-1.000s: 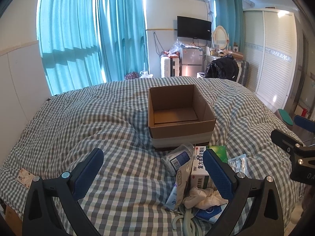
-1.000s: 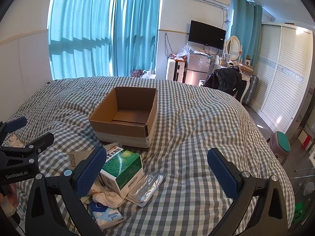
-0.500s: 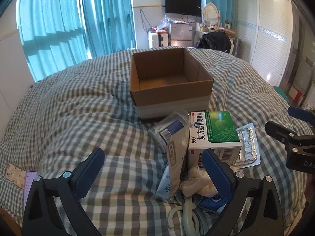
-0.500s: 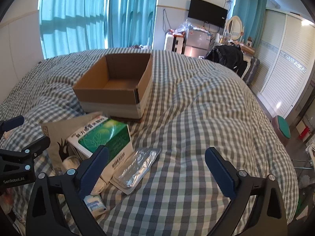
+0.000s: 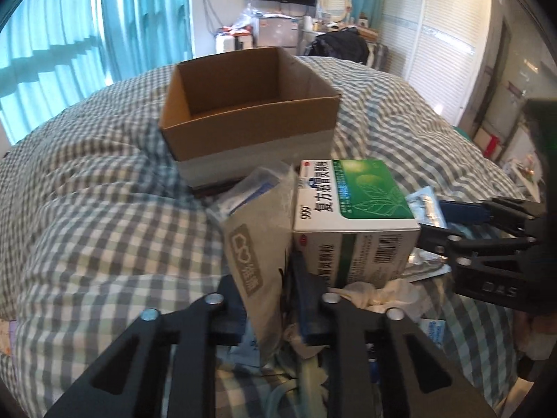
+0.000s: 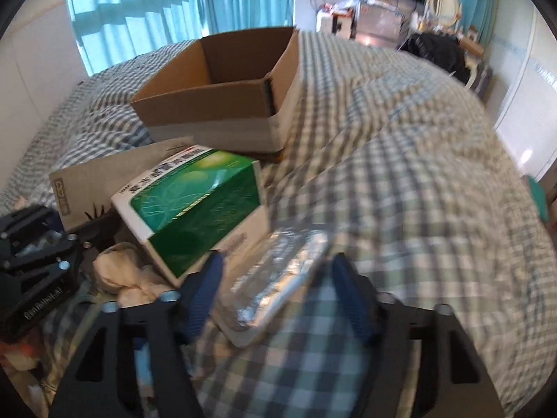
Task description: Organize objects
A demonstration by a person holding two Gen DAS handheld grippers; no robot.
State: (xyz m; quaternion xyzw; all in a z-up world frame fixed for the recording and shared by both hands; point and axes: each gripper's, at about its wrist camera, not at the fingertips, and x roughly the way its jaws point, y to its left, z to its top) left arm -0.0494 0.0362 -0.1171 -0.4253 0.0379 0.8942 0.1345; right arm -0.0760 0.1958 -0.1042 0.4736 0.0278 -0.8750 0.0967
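An open cardboard box [image 5: 250, 104] stands on the checked bed, also in the right wrist view [image 6: 222, 94]. In front of it lies a pile: a green and white medicine box [image 5: 351, 216] [image 6: 198, 209], a grey flat packet [image 5: 257, 250], a silver foil pack [image 6: 275, 278], white crumpled cloth [image 5: 376, 296]. My left gripper [image 5: 269, 306] is shut on the grey packet's lower edge. My right gripper [image 6: 275, 299] has its blue pads on either side of the foil pack, closed in near it; contact is blurred.
The bed's checked cover [image 5: 104, 209] spreads left and right of the pile. A blue-printed plastic bag [image 5: 250, 191] lies behind the packet. Curtains [image 5: 87, 35], a TV and wardrobe stand beyond the bed. The right gripper also shows at the left wrist view's right edge [image 5: 487, 244].
Both grippers moved forward and down into the pile. Both sets of jaws narrowed from wide open: the left closed on the grey packet, the right closed in around the foil pack.
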